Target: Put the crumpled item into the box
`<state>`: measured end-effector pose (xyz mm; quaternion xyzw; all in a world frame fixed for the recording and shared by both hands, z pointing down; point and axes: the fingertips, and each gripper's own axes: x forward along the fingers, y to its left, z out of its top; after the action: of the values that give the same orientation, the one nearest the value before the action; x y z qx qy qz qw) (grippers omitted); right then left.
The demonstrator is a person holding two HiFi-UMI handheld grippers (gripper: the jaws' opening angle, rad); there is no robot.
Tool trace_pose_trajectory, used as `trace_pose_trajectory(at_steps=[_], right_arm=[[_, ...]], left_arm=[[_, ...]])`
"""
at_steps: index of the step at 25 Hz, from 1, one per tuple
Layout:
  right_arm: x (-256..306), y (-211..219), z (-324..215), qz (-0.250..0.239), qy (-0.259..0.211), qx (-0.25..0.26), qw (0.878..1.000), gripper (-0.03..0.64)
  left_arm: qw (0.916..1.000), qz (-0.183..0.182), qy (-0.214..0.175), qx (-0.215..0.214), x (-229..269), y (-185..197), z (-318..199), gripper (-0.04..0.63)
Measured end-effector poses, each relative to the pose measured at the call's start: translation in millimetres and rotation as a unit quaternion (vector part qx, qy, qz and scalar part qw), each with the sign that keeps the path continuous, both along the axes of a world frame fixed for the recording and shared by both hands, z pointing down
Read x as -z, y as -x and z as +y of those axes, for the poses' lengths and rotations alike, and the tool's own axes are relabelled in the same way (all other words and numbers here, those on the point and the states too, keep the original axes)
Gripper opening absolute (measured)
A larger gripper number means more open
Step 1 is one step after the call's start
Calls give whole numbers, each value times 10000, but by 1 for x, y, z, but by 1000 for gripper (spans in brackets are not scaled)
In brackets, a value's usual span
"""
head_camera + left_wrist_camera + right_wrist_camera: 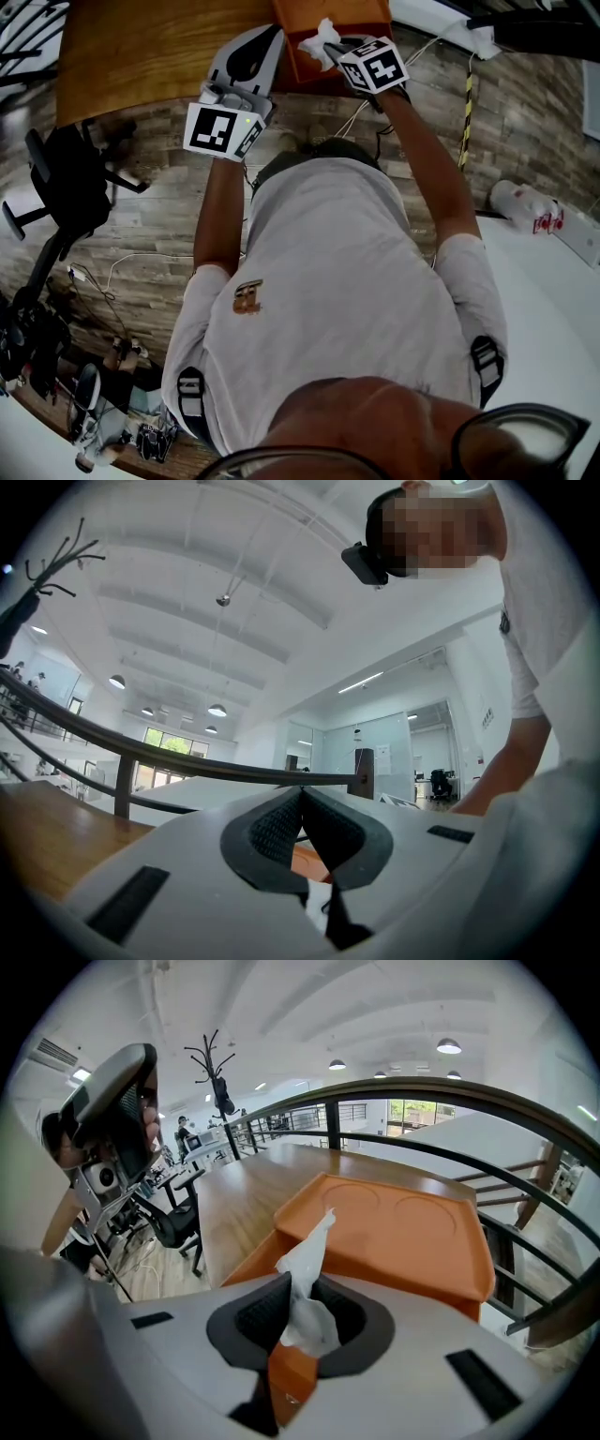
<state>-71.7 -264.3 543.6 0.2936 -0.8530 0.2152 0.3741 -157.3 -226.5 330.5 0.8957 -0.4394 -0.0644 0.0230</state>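
Note:
A white crumpled tissue (305,1283) sticks up from between the pads of my right gripper (298,1290), which is shut on it. In the head view the tissue (321,42) hangs just in front of the orange box (330,21) at the near edge of the wooden table (141,47). The right gripper view shows the box (394,1227) close ahead, its flat top bearing two round dents. My left gripper (251,58) is held beside the box to its left. Its jaws (301,797) are shut with nothing in them and tilt up toward the ceiling.
A black office chair (66,187) stands on the wood floor to the left, with cables lying near it. A dark handrail (441,1101) runs behind the table. A white surface (553,309) with a bottle (525,204) is at the right. A coat rack (217,1072) stands far off.

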Motion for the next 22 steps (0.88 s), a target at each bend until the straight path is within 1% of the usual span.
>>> trace_pose_trajectory(at_steps=[4, 12, 17, 22], right_arm=[[-2, 3, -3, 153, 42, 155, 9998, 71], [-17, -8, -5, 531, 29, 309, 9981, 81], [-24, -16, -6, 770, 134, 390, 9962, 124], [-29, -29, -8, 1001, 100, 352, 9943, 168]], left_arm=[[10000, -8, 33, 16, 0, 1, -4, 20], [10000, -10, 62, -18, -5, -6, -11, 20], [9999, -18, 114, -58, -9, -11, -14, 20], [9998, -30, 152, -82, -13, -14, -13, 20]])
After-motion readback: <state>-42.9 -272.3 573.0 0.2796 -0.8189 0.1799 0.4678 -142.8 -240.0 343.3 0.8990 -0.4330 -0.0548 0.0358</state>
